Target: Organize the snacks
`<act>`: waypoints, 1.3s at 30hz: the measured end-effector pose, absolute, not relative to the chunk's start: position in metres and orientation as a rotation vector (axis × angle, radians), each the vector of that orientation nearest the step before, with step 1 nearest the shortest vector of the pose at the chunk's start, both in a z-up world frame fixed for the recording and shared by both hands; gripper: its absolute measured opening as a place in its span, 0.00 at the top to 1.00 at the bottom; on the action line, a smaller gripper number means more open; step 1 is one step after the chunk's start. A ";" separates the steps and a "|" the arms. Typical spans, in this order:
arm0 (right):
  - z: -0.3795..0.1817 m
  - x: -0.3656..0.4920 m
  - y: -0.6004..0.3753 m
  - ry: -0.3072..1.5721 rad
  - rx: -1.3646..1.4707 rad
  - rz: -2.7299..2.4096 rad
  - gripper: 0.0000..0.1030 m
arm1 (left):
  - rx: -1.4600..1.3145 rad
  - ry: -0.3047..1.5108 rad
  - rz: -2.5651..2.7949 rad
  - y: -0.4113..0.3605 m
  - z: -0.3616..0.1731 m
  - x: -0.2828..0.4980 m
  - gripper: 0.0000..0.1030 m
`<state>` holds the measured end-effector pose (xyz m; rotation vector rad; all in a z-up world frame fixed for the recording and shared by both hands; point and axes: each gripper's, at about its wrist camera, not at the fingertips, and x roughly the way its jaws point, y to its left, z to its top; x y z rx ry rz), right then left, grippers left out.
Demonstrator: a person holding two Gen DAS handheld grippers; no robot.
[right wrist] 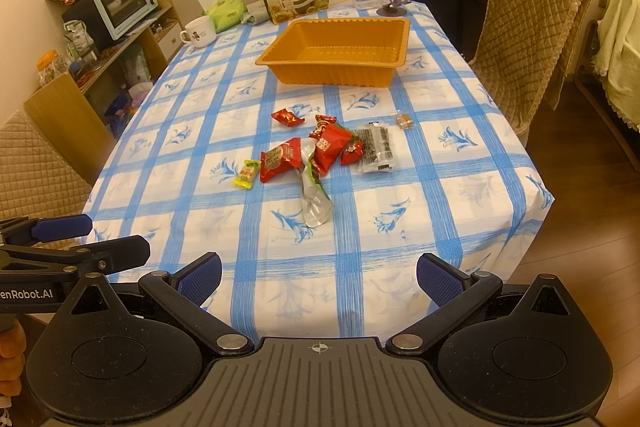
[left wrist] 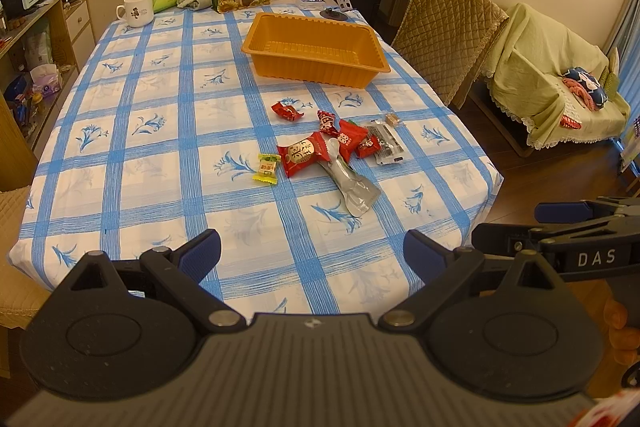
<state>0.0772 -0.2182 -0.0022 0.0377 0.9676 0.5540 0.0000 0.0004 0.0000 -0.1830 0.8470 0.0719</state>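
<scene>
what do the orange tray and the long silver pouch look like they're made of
Orange tray: looks like thin moulded plastic, semi-glossy, going by its ribbed walls and rolled rim. Silver pouch: probably metallised foil or film, given the crinkled, mirror-like sheen.

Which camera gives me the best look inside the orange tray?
The right wrist view: the orange tray faces it squarely, with the inner floor showing and nothing in it. The left wrist view shows the orange tray at an angle, its inside also visible.
</scene>
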 end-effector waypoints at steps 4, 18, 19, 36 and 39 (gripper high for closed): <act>-0.002 0.077 -0.218 0.968 0.038 0.555 0.00 | -0.182 0.847 0.071 0.000 0.000 0.000 0.06; -0.003 0.079 -0.218 0.968 0.039 0.554 0.00 | -0.183 0.848 0.072 0.000 0.000 0.000 0.06; -0.003 0.079 -0.217 0.969 0.040 0.555 0.00 | -0.183 0.848 0.071 0.000 0.000 0.000 0.06; -0.013 0.091 -0.217 0.962 0.049 0.569 0.00 | -0.175 0.861 0.106 0.012 -0.011 0.011 0.06; -0.018 0.096 -0.217 0.948 0.049 0.588 0.00 | -0.167 0.865 0.119 0.016 -0.013 0.014 0.06</act>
